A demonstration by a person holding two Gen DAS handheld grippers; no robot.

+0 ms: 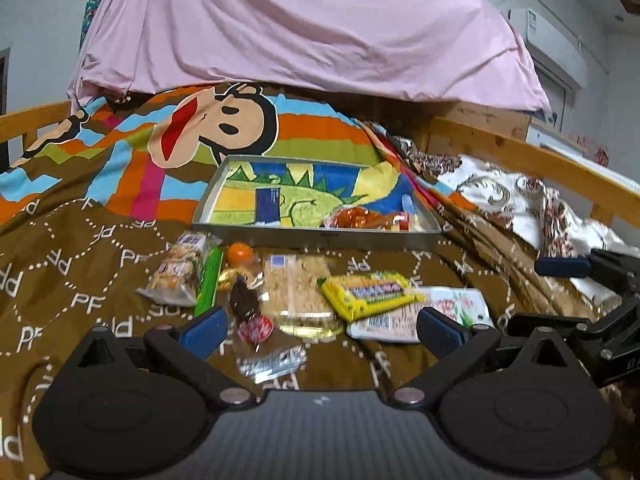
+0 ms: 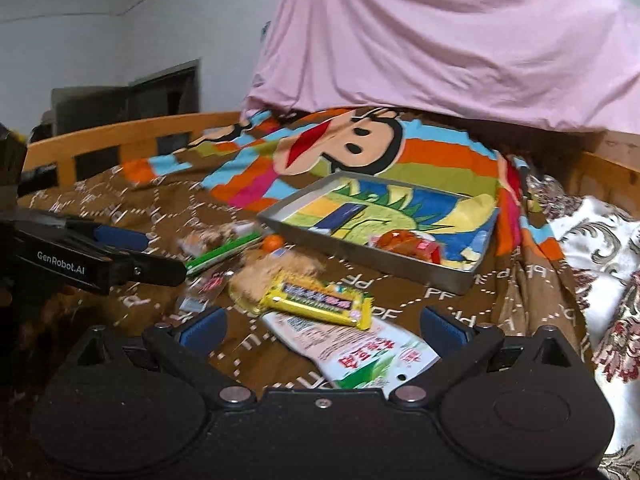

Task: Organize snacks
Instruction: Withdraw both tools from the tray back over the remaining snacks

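I have both tools over the bed. The left tool (image 1: 320, 332) stands wide open with nothing between its pads; the right tool (image 2: 322, 330) is likewise wide open and empty.

The loose snacks lie in a cluster on the brown bedspread (image 1: 72, 264), centre of both views. The metal tray (image 1: 208, 204) sits beyond them, upper centre of the left view, with an orange-wrapped snack (image 1: 360, 218) already in its near right corner.

Handling assessment, judged from appearance:

1. Yellow snack bar (image 2: 316, 300): light, fairly stiff in its wrapper, film probably slippery. It overlaps the white packet. I would take it across the short width, near mid-length.
2. White packet (image 2: 360, 352): flat, thin, floppy. It lies lower centre of the right view, between the pads. I would pinch one free edge, since a flat approach may catch bedspread cloth.
3. Clear-wrapped crumbly cake (image 1: 300, 292): probably fragile; light closing force only.
4. Green stick (image 1: 209, 282): narrow, rigid-looking; grip across mid-length.
5. Small orange ball (image 1: 240, 253): round, may roll on the soft bedding.

The bedding yields under pressure, so I expect items to sink when pressed.
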